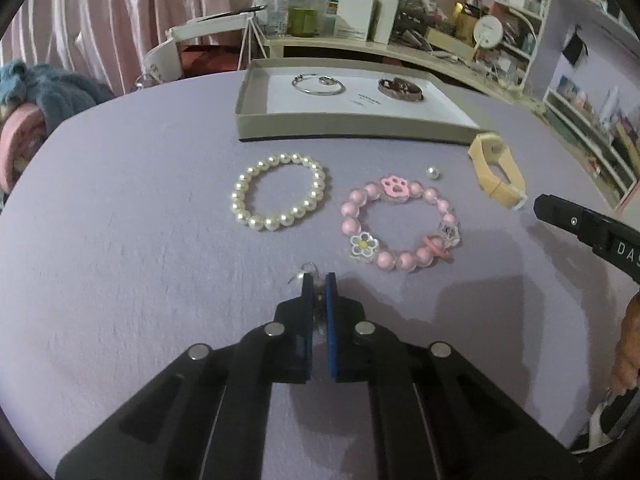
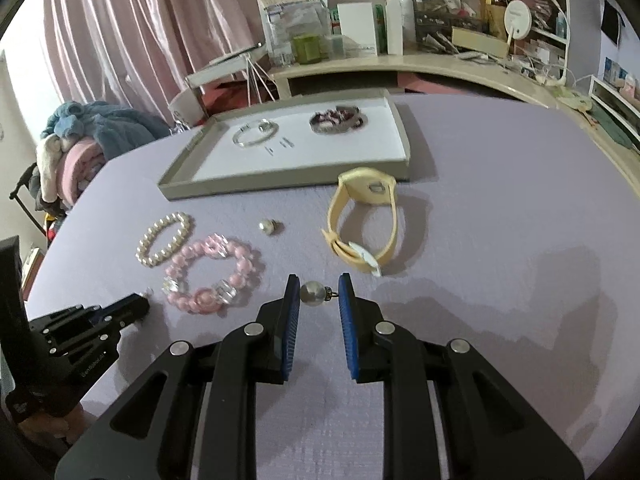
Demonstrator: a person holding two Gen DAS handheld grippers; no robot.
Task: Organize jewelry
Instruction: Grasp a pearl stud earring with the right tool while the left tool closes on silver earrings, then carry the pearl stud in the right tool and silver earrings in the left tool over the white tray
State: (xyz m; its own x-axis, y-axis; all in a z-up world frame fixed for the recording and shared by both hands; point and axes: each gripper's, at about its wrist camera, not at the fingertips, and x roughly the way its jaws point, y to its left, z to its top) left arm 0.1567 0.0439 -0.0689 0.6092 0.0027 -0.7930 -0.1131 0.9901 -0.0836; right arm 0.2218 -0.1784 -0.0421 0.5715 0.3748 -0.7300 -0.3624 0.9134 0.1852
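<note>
The left gripper's (image 1: 319, 280) fingers (image 1: 307, 300) are pressed close together on a small silver earring (image 1: 306, 271), low over the purple desk (image 1: 120, 240). Only the earring's little hook and bead peek out at the tips. The right gripper's (image 2: 319, 290) fingers (image 2: 291, 308) are spread apart. A round pearl earring (image 2: 313, 293) lies on the desk between them, and neither finger touches it.

Just past the left gripper sit two bracelets side by side. The white pearl bracelet (image 1: 278, 192) is on the left. The pink bead bracelet (image 1: 400, 226) is on the right, with a paw charm and a flower charm on it. A loose pearl bead (image 1: 432, 172) sits near the pink one, a bit farther back. A yellow watch (image 2: 362, 222) stands on its side to the right of that bead, with its strap done up in a loop.

Behind all of these is a flat gray box tray (image 2: 192, 188) with a white floor. Inside it lie a silver bangle (image 2: 256, 133) on the left and a dark beaded bracelet (image 2: 337, 119) on the right, well apart.

Far back there is a long shelf (image 2: 440, 64) full of boxes and bottles, and pink curtains (image 2: 140, 20) hang on the left.
</note>
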